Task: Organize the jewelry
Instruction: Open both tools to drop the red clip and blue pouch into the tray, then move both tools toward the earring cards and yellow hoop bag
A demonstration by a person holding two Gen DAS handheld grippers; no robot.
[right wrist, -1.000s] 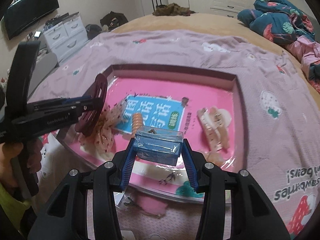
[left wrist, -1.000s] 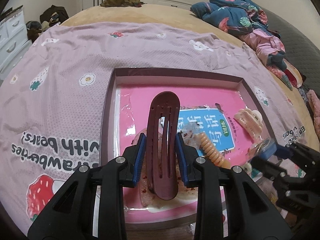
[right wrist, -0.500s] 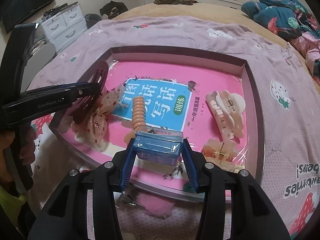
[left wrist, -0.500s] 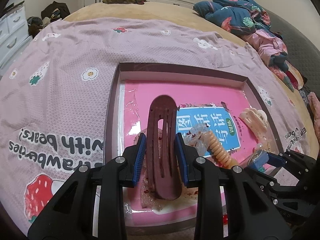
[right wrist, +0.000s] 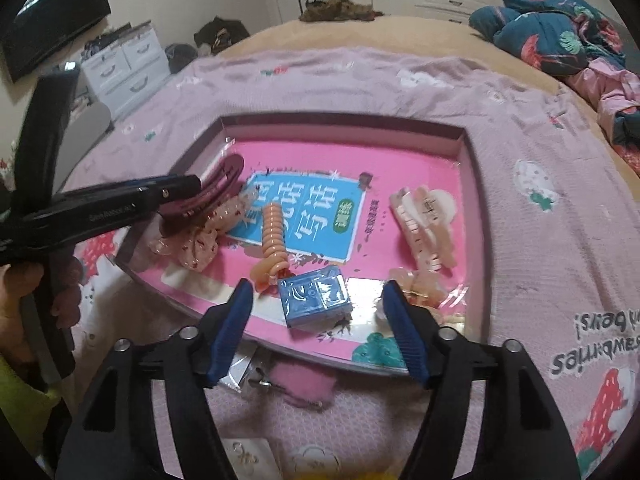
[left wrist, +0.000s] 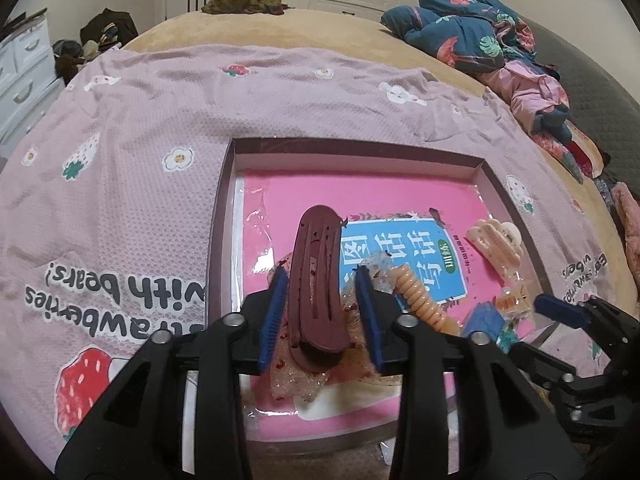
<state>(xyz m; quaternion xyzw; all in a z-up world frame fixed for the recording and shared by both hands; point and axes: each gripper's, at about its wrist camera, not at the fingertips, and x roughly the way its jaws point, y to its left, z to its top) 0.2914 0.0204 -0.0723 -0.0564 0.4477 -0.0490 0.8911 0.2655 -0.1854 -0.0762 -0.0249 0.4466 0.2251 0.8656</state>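
A shallow box (left wrist: 224, 208) (right wrist: 476, 208) with a pink lining lies on the lilac bedspread. My left gripper (left wrist: 322, 304) is open around a dark maroon hair clip (left wrist: 316, 280) (right wrist: 208, 196) that rests on a sheer scrunchie (left wrist: 304, 376) (right wrist: 196, 240); its pads stand slightly apart from the clip. My right gripper (right wrist: 320, 312) is open and empty, just behind a small blue box (right wrist: 316, 300) (left wrist: 482, 320) lying in the tray. An orange spiral hair tie (right wrist: 274, 236) and pale pink claw clips (right wrist: 424, 224) also lie inside.
Small packets and a pink pouch (right wrist: 304, 380) lie on the bedspread before the box's near edge. A pile of clothes (left wrist: 480, 40) sits at the far right of the bed. White drawers (right wrist: 124, 68) stand at the left.
My right gripper opened and let the blue box down into the tray. My left gripper opened and set the maroon clip on the scrunchie.
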